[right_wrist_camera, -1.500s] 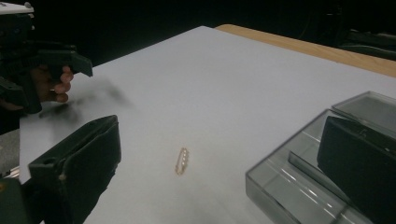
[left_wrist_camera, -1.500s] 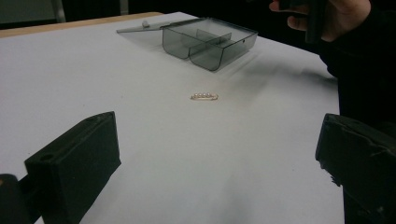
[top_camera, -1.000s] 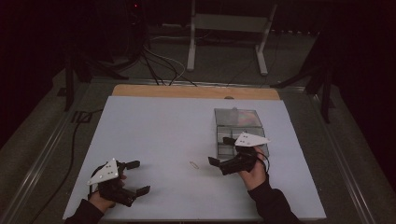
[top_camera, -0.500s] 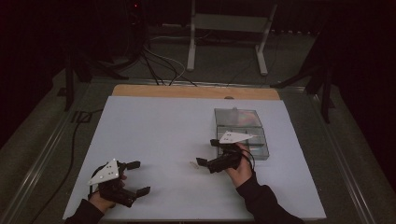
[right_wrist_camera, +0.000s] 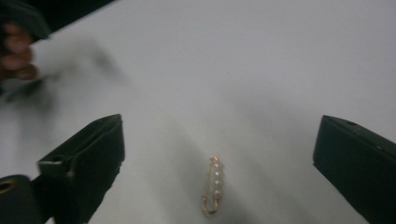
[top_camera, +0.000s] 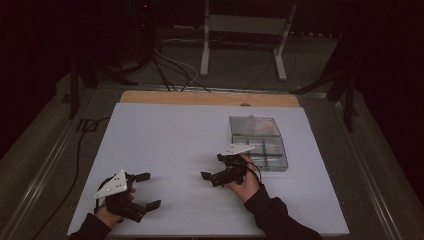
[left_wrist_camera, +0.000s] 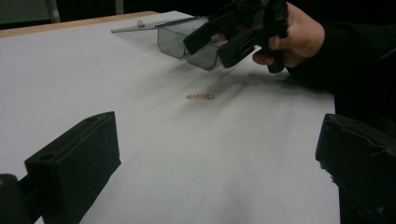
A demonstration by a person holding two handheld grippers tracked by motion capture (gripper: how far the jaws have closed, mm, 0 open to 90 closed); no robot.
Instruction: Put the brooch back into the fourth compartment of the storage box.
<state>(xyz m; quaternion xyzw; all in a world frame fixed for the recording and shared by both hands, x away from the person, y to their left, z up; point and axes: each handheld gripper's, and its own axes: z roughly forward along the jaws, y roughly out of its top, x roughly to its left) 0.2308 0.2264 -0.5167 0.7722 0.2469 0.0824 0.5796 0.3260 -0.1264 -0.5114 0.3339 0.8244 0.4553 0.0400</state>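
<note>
Right tongs (right_wrist_camera: 215, 154) hover spread over the pearl pin (right_wrist_camera: 213, 185); left tongs (top_camera: 146, 190) (also spread) rest apart

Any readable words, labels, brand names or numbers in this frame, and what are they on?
None: no writing can be read anywhere.
The pearl pin, the open clear box, the white table and both grippers, left and right, carry no visible text.
</note>
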